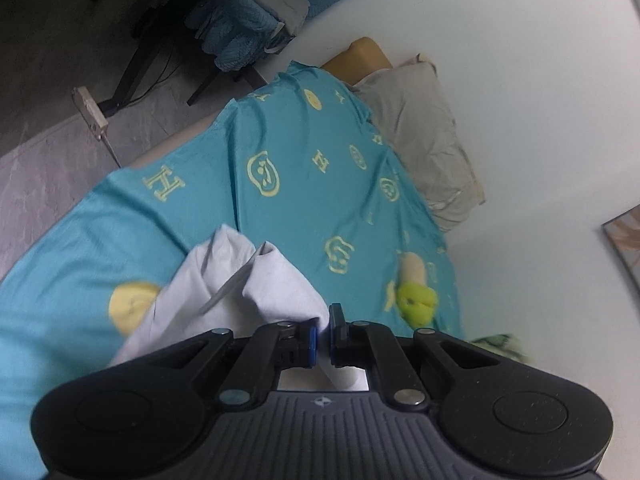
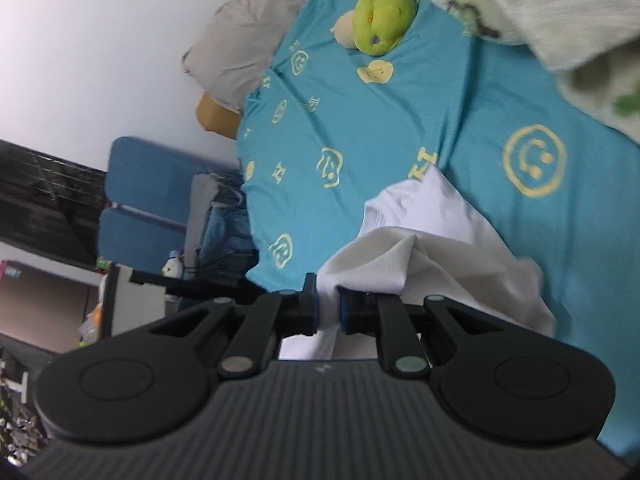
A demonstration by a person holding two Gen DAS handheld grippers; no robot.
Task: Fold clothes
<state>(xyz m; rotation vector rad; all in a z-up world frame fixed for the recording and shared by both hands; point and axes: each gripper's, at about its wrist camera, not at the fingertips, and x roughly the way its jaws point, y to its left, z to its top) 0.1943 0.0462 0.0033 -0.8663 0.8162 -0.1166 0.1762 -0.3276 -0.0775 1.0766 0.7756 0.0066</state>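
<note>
A white garment (image 1: 256, 284) lies bunched on a turquoise bed sheet (image 1: 304, 184) with yellow smiley prints. My left gripper (image 1: 324, 330) is shut on a fold of the white garment, which hangs from its jaws. In the right wrist view my right gripper (image 2: 328, 304) is shut on another part of the same white garment (image 2: 432, 248), lifted a little above the sheet (image 2: 400, 120). The cloth drapes between and below both grippers.
A green plush toy (image 2: 380, 26) (image 1: 416, 300) lies on the bed. A grey pillow (image 1: 424, 140) (image 2: 248, 40) lies by the white wall. A pale fleecy blanket (image 2: 560, 12) sits at the top right. A chair with blue cloth (image 1: 236, 28) stands beside the bed.
</note>
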